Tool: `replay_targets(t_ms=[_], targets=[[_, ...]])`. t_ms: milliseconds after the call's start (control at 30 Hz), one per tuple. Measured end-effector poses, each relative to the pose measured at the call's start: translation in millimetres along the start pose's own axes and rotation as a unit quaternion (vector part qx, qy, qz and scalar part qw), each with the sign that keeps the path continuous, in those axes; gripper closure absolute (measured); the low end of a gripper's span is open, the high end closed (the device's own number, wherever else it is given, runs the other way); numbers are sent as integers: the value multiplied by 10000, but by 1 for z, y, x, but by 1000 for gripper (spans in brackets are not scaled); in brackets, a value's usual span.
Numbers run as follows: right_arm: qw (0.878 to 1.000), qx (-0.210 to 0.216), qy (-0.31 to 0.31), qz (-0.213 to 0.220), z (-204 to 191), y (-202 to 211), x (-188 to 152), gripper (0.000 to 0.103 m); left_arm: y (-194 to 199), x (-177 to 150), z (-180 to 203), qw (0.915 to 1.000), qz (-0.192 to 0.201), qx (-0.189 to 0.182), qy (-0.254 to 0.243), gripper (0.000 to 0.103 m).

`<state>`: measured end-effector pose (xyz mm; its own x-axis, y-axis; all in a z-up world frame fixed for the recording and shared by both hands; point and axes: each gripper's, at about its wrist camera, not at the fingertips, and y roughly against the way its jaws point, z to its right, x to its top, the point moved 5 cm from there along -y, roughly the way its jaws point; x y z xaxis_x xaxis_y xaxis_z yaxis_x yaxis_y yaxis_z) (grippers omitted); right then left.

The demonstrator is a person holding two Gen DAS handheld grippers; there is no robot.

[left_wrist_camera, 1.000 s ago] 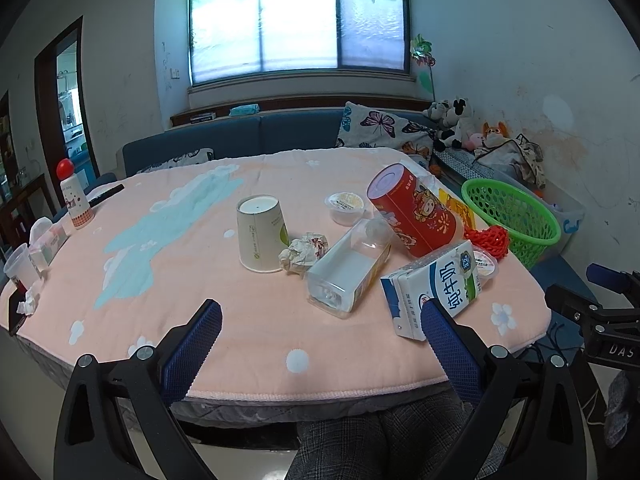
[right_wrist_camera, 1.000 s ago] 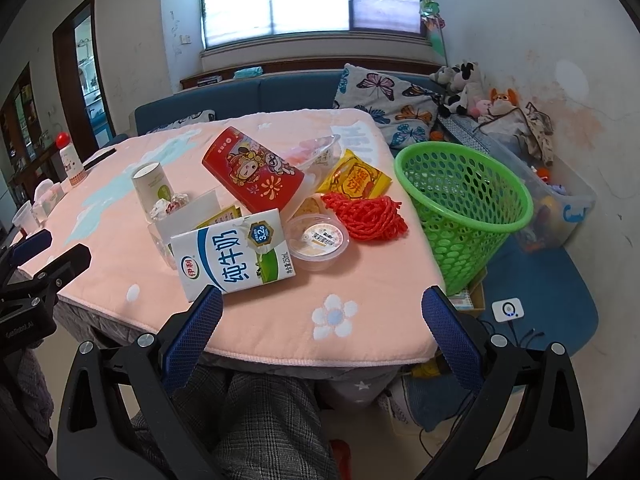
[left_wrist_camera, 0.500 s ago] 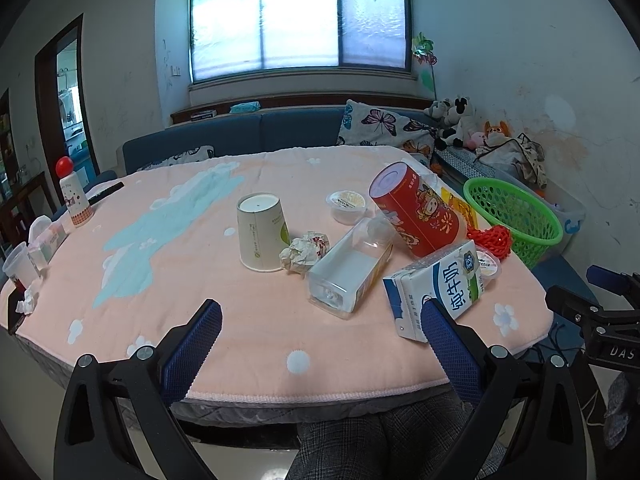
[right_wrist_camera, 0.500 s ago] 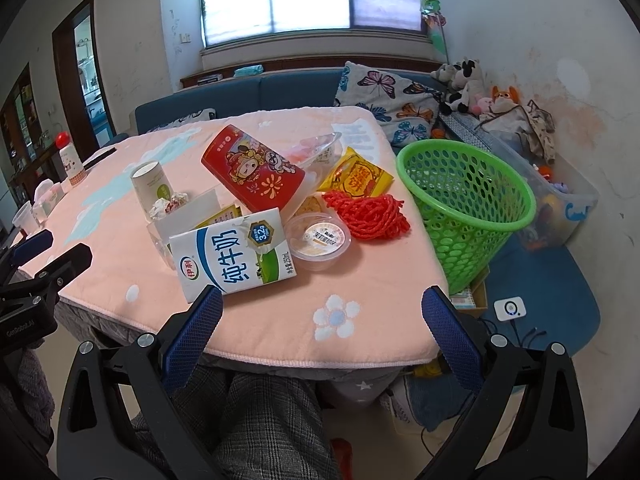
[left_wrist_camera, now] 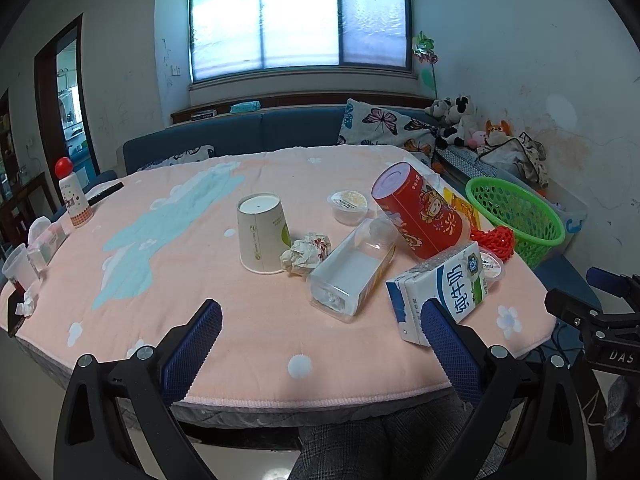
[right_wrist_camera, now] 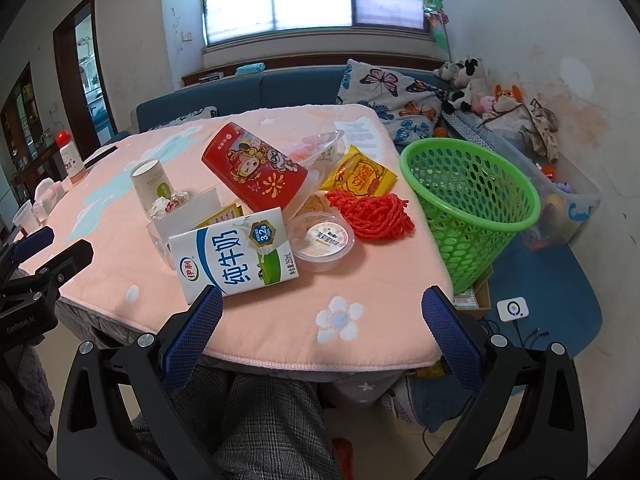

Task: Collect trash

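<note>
Trash lies on the pink table (left_wrist_camera: 168,264): an upside-down paper cup (left_wrist_camera: 262,232), a crumpled wrapper (left_wrist_camera: 306,252), a clear plastic box (left_wrist_camera: 352,272), a red canister (left_wrist_camera: 418,210) tipped over, a milk carton (right_wrist_camera: 234,254), a lidded pudding cup (right_wrist_camera: 322,240), red netting (right_wrist_camera: 370,212) and a yellow snack bag (right_wrist_camera: 362,174). A green basket (right_wrist_camera: 468,200) stands off the table's right edge. My left gripper (left_wrist_camera: 320,334) is open at the near edge, holding nothing. My right gripper (right_wrist_camera: 322,320) is open too, just short of the carton.
A red-capped bottle (left_wrist_camera: 72,196), plastic cups (left_wrist_camera: 18,266) and tissue sit along the table's left side. A blue sofa (left_wrist_camera: 240,132) with a butterfly pillow (right_wrist_camera: 384,94) runs behind. Soft toys (right_wrist_camera: 464,80) and a storage bin (right_wrist_camera: 568,196) are at the right. A person's trousered legs (right_wrist_camera: 256,424) are below.
Both grippers have crept slightly forward towards the table; the trash appears a little nearer. Nothing was gripped or moved.
</note>
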<state>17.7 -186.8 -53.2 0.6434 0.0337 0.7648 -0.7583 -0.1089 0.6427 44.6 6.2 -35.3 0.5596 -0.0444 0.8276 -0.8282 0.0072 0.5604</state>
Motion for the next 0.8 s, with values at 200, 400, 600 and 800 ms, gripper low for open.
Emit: replay_targets(t_ms=[200, 400, 600, 800], targets=[[10000, 16, -1, -13, 0, -2, 2, 4, -1, 1, 0, 10000, 0, 5, 4, 7], [10000, 6, 2, -21, 0, -4, 3, 4, -1, 1, 0, 10000, -8, -3, 8, 7], [10000, 48, 31, -20, 0, -6, 6, 4, -5, 2, -3, 10000, -50, -38, 21, 7], [9999, 79, 59, -34, 1, -13, 12, 4, -16, 9, -3, 9999, -113, -60, 6, 7]])
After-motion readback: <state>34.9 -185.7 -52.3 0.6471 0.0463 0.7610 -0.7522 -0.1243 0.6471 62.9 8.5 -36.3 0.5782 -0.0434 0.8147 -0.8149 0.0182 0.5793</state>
